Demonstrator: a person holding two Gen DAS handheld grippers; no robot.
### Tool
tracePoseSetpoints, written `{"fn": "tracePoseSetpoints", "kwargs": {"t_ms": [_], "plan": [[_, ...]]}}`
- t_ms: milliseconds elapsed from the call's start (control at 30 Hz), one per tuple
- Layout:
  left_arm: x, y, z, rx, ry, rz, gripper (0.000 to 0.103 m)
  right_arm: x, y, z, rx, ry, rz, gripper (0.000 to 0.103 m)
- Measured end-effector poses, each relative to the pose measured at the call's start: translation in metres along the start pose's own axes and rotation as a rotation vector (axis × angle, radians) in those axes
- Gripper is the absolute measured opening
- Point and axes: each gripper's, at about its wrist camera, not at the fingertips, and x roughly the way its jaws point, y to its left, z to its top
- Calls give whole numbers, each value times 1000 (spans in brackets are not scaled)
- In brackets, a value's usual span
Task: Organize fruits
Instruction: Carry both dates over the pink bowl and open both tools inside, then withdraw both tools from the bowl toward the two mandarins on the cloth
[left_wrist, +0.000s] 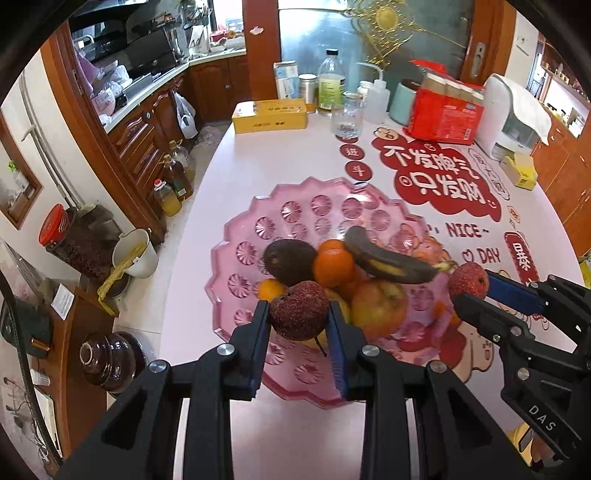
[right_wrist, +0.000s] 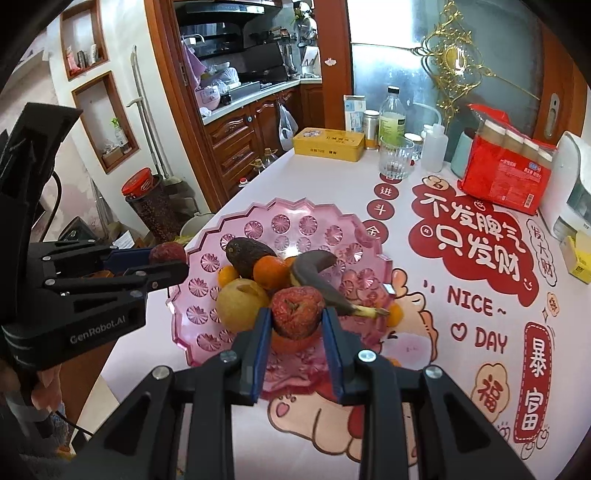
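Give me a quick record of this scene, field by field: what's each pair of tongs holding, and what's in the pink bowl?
left tongs: shut on a dark red fruit, held over the bowl's near side
right tongs: shut on a lighter red fruit, also over the bowl
bowl: pink, scalloped, on the table
in bowl: avocado, oranges, blackened banana, apple
behind bowl: yellow tin, glass, bottles, red pack
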Motion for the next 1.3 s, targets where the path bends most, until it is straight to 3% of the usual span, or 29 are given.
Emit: {"fn": "tracePoseSetpoints", "kwargs": {"t_ms": [600,933,1000,1067,1167,1300], "plan": [[77,18,25,40,109,-49,28,63,20,17,0,105,9,28],[97,18,25,35,144,-50,29,81,19,17,0,154,43,29],[97,17,26,34,142,-49,35,80,19,17,1,153,59,31],[96,19,25,32,132,-41,55,78,20,18,0,144,66,45],[92,22,26,18,114,-17,68,73,20,18,-1,124,55,46],[87,25,26,1,108,-16,75,71,16,17,22,122,65,47]]}}
